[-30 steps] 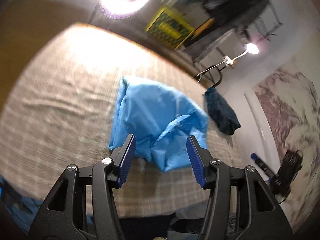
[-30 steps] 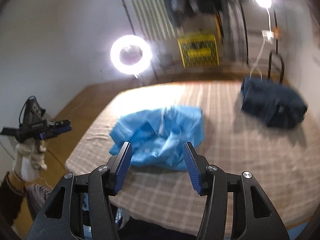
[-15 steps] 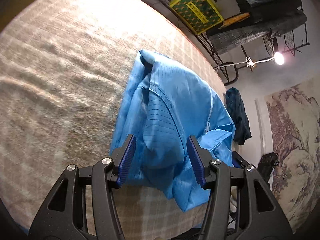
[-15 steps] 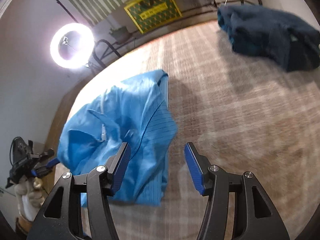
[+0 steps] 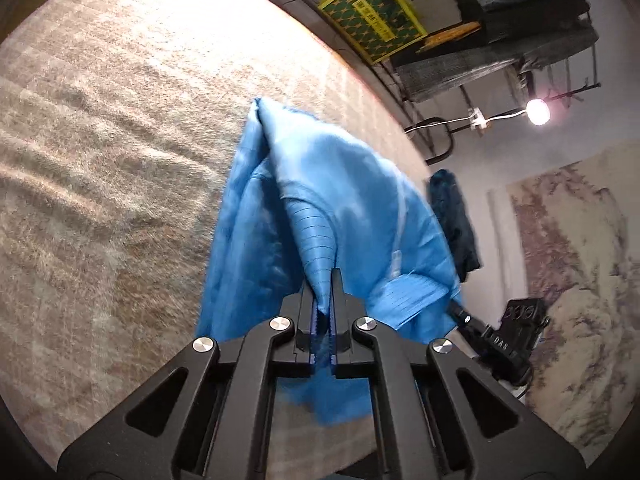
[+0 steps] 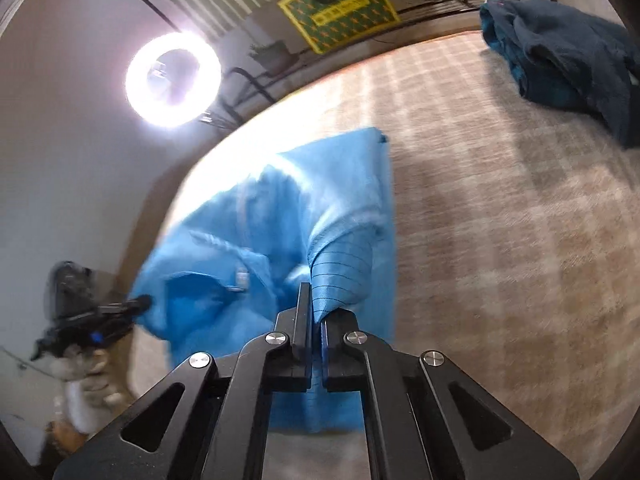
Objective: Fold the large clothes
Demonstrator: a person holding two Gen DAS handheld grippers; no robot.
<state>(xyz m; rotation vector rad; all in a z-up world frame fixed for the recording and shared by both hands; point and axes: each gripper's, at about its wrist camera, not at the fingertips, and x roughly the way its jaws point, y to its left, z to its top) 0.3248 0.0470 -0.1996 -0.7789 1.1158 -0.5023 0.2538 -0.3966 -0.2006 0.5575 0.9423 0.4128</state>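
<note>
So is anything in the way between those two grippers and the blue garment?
Nothing visible. The left gripper and the right gripper are each already shut on a fold of the blue garment. The dark blue garment lies apart.

The garment (image 5: 348, 200) lay on the bed (image 5: 120, 160), near its front edge, with a fold of it raised between the closed jaws of the left gripper (image 5: 323, 300). In the right wrist view another fold rose into the closed jaws of the right gripper (image 6: 315, 312), and the left gripper (image 6: 100, 316) was at the garment's left edge. A second piece of clothing (image 6: 568, 68) lay on the bed to the far right, well apart from the garment. Behind the bed stood a ring lamp (image 6: 173, 80) on the left and a box (image 6: 338, 4) to its right.
</note>
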